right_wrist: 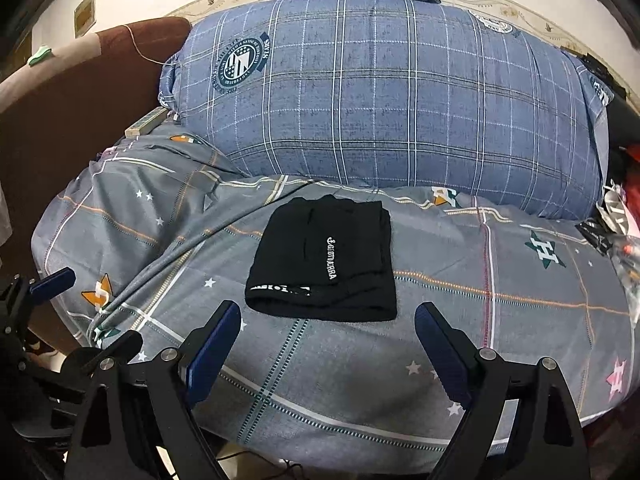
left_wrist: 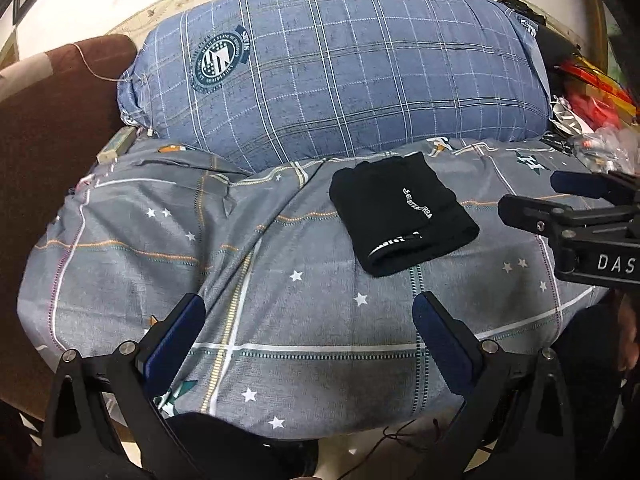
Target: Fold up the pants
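Black pants [left_wrist: 402,216] with white lettering lie folded into a small rectangle on the grey star-patterned bedspread [left_wrist: 280,280]. They also show in the right wrist view [right_wrist: 326,260], just beyond the fingertips. My left gripper [left_wrist: 308,312] is open and empty, hovering over the bedspread to the left of and nearer than the pants. My right gripper [right_wrist: 328,320] is open and empty, just short of the pants' near edge. The right gripper also shows in the left wrist view [left_wrist: 532,198], to the right of the pants.
A large blue plaid pillow [left_wrist: 340,80] lies behind the pants. A brown headboard or couch [left_wrist: 48,120] stands at the left. Red and plastic clutter [left_wrist: 592,120] sits at the right. The bed's near edge drops to the floor [left_wrist: 360,452].
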`<state>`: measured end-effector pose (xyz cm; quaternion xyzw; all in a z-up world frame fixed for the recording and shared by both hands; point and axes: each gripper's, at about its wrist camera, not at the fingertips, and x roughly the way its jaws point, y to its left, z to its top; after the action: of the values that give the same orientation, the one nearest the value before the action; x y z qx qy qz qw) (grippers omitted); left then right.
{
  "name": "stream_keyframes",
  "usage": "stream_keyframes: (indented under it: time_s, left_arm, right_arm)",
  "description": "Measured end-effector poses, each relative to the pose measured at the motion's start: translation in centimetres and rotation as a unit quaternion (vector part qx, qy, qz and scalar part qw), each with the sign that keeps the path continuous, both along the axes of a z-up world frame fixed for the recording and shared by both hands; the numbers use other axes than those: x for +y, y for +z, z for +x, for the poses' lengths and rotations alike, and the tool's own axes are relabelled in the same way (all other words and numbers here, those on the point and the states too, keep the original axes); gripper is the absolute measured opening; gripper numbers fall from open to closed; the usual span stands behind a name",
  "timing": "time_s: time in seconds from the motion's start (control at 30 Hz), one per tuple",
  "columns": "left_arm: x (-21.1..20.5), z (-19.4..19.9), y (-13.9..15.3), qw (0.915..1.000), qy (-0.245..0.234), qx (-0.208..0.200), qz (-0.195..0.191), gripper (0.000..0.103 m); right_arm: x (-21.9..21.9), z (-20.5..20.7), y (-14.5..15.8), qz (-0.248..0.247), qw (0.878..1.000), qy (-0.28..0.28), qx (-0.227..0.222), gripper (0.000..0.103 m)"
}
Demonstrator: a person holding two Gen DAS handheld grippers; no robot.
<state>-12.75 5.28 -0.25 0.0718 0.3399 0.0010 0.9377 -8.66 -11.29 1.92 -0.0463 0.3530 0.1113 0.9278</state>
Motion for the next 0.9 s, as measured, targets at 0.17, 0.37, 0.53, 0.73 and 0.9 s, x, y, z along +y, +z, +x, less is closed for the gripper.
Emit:
stream_keyframes:
  time_s: [0.17,0.37,0.53,0.73,0.9]
  left_arm:
    - [0.7,0.3,-0.1,0.9997,0.003,0.007,-0.025,0.103]
    - [0.6,0.5,-0.6,0.9998,0.005,0.009,-0.019,0.103]
    - [0.3,0.9,-1.7,0.9996,0.0,0.025,-0.009,0.103]
    - [0.7,1.0,-2.1,0.9995,0.011,0.025,-0.013,0.103]
    - [1.0,1.2,-2.4,0.9993,0.017,0.029,-0.013,0.103]
  right_arm:
    - [-1.5,0.3,-1.4,-0.005,1.0,-0.017,0.008,0.09]
    - [-3.9,1.2,-3.0,0.0,0.998,-0.047,0.029,0.09]
    - [-4.8,1.7,-3.7,0.012,0.997,-0.06,0.042,0.09]
    - [-3.9,1.7,-4.2,-0.003,0.998,-0.049,0.046,0.09]
    - [-3.0,1.9,-4.7,-0.007,0.998,-0.042,0.054,0.09]
